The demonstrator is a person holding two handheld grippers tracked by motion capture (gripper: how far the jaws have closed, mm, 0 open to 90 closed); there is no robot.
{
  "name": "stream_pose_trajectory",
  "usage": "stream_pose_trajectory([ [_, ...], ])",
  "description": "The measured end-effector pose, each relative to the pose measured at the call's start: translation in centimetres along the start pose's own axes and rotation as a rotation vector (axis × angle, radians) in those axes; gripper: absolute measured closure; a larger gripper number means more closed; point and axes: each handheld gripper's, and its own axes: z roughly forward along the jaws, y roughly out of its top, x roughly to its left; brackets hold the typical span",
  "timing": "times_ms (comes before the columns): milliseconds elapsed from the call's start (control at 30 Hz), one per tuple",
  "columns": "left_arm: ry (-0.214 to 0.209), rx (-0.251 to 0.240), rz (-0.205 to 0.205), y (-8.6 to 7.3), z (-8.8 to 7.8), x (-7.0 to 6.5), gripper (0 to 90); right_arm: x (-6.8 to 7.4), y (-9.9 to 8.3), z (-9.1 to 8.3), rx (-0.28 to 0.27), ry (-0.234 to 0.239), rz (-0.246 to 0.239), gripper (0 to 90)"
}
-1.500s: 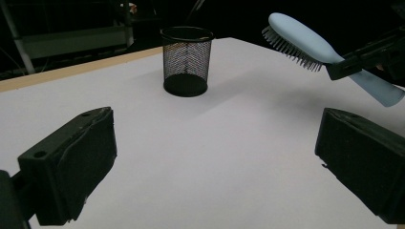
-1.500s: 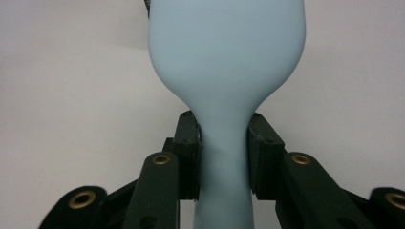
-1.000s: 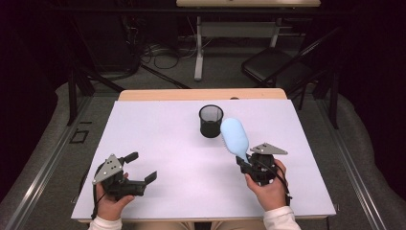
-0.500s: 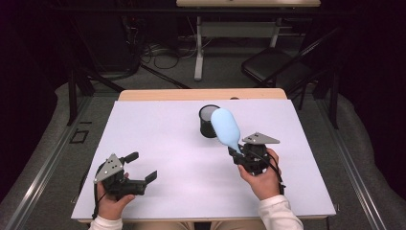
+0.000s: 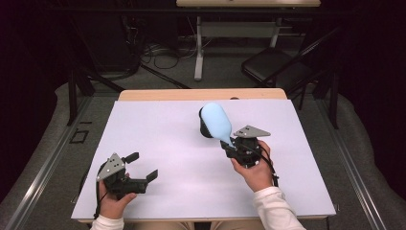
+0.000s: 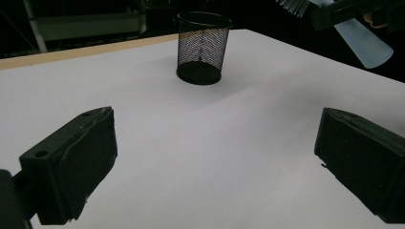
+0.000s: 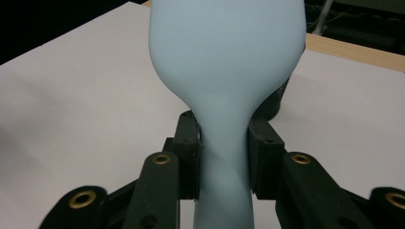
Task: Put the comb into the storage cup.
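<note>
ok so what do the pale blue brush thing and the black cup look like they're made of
The pale blue brush looks like smooth moulded plastic or silicone, matte, with soft shading and no sharp glare; which one I can't tell. The right gripper is clamped on its narrow handle. The black cup looks like painted wire mesh, since the table shows through its wall.

Pale blue bulb-shaped object (image 5: 217, 121), narrow neck clamped below, wide end tilted over black mesh cup (image 6: 202, 46).
</note>
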Motion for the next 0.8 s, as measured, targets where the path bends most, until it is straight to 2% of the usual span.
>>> stream_pose_trajectory([
  [267, 0.021, 0.016, -0.001, 0.1, 0.3, 0.0, 1.6, 0.1, -0.3, 0.2, -0.017, 0.054, -0.008, 69.2],
  [333, 0.036, 0.031, -0.001, 0.1, 0.5, 0.0, 1.6, 0.1, -0.5, 0.3, -0.022, 0.06, -0.011, 69.3],
  [467, 0.039, 0.033, -0.006, 0.3, 0.6, 0.0, 1.6, 0.0, -0.8, 0.3, -0.028, 0.065, -0.006, 69.3],
  [567, 0.023, 0.031, -0.025, 0.5, 0.7, 0.0, 1.6, 0.0, -0.9, 0.2, -0.042, 0.082, 0.013, 69.3],
  [800, -0.017, 0.048, -0.038, 1.5, 1.4, -0.4, 2.0, 0.0, -0.8, -0.3, -0.076, 0.098, 0.006, 69.3],
])
